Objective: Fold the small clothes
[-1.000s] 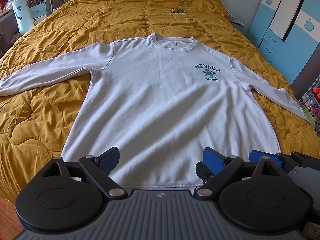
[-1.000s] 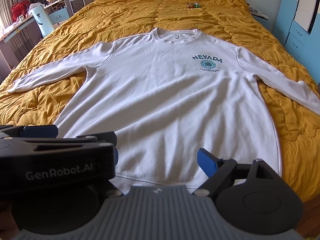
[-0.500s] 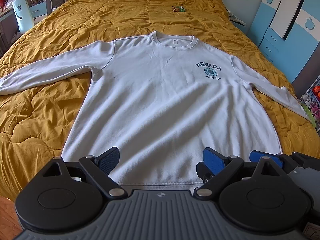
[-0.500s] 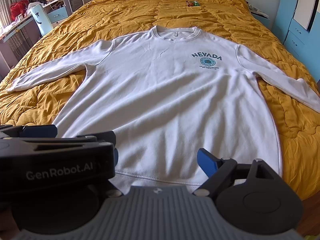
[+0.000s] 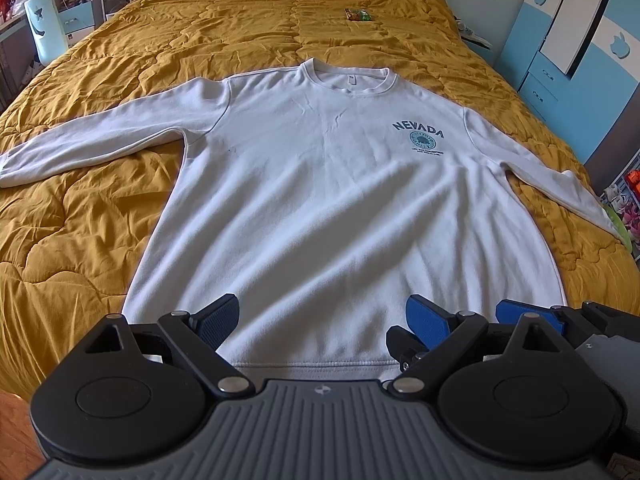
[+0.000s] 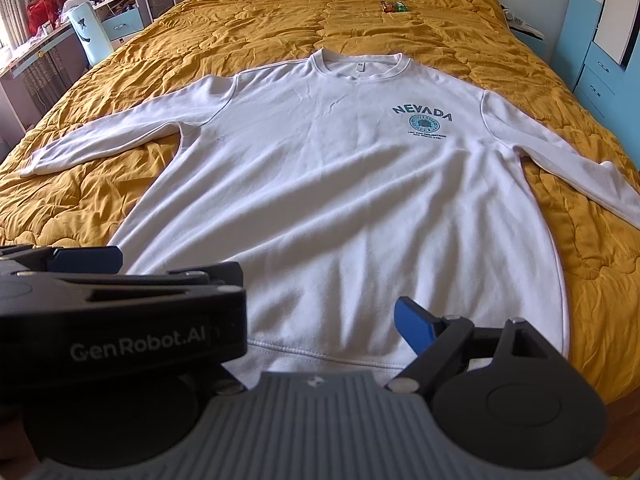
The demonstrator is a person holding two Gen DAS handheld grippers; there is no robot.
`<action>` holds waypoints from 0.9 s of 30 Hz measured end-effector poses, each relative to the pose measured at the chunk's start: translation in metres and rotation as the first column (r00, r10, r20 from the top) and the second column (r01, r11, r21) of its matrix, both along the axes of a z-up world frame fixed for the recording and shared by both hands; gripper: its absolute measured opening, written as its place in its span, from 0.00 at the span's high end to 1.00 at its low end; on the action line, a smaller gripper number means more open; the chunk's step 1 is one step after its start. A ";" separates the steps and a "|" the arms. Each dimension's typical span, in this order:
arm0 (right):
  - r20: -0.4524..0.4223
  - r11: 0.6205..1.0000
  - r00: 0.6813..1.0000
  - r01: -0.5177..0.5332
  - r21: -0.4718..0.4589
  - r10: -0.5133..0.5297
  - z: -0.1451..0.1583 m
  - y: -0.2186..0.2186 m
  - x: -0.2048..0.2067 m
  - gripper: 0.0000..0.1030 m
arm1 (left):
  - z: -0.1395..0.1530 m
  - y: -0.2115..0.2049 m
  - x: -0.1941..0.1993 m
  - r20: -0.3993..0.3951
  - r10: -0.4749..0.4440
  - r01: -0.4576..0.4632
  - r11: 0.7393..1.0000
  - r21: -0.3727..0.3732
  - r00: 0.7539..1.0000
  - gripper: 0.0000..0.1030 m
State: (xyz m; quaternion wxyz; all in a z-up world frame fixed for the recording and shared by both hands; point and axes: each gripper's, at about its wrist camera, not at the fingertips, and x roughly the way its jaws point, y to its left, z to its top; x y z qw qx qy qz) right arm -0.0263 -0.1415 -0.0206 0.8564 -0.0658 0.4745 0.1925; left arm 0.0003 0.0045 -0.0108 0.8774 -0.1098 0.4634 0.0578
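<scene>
Drifted back a touch from the hem since a second ago, both left gripper (image 5: 318, 318) and right gripper (image 6: 320, 304) released and empty above white sweatshirt (image 5: 340, 200) lying flat, sleeves spread, on bed (image 5: 80, 220); no fold made, all folding left

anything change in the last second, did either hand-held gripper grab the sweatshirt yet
Almost nothing changed. The left hand-held gripper and right hand-held gripper both hover open at the hem, with only a slight camera drift. The white sweatshirt lies flat, sleeves spread, on the mustard quilt, ungrasped.
</scene>
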 end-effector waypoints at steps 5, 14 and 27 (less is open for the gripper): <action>-0.005 1.000 1.000 0.001 -0.003 -0.001 -0.002 0.001 -0.001 0.21 | -0.003 0.001 -0.002 -0.009 0.003 -0.003 1.000 -0.005 1.000 0.00; -0.016 1.000 1.000 0.001 0.002 -0.001 -0.004 0.002 0.000 0.21 | -0.004 0.003 0.000 -0.022 0.009 -0.010 1.000 -0.014 1.000 0.00; -0.010 0.999 1.000 0.028 -0.027 -0.028 -0.008 0.008 0.006 0.20 | -0.005 0.027 -0.002 0.016 -0.026 0.028 0.993 -0.119 1.000 0.00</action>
